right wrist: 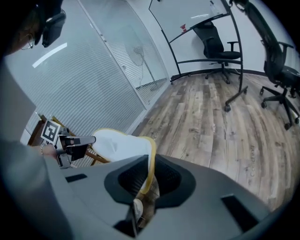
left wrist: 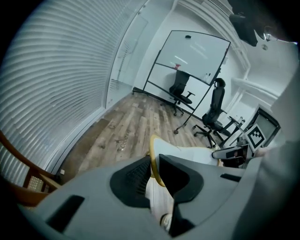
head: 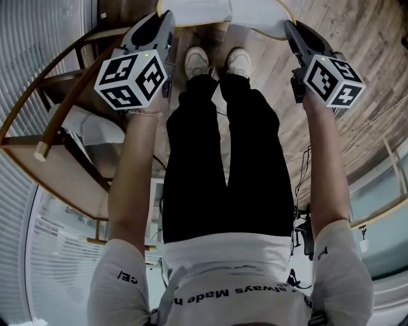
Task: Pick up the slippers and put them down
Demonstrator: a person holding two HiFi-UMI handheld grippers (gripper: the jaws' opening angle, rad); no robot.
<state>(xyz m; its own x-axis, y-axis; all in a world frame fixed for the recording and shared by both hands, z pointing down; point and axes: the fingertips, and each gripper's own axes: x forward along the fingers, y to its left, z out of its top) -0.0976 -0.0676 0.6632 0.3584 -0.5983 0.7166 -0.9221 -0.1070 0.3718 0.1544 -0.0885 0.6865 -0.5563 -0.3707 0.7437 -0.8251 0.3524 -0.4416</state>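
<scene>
Head view looks down our own front: black trousers (head: 223,159) run to a pair of white, rounded sneakers (head: 217,62) on a floor of grey-brown wood-grain planks (head: 357,38). Beyond the sneakers' toes, at the top edge, we hold a soft white slipper with a thin yellow piped rim (head: 229,13), which spans from one tool to the other. The left gripper (head: 167,15), a smooth grey plastic shell, pinches the slipper's end to the left of the sneakers. The right gripper (head: 290,27), of the same make, pinches the end to the right of them.

Left gripper view shows the left gripper (left wrist: 154,165) clenched on the slipper (left wrist: 192,153). Its black ribbed pads (left wrist: 136,177) squeeze the yellow rim edge-on, and the white fabric curves away towards the other tool.

Right gripper view shows the right gripper (right wrist: 149,176) likewise clamped on the slipper (right wrist: 119,143). The yellow piping is pressed between matt black, cross-hatched pads (right wrist: 131,180), and the white upper bulges smooth and domed beyond them. Through the gap under the jaws we see a sneaker toe (right wrist: 137,206) below, so the slipper hangs in the air above the sneakers, clear of the planks.
</scene>
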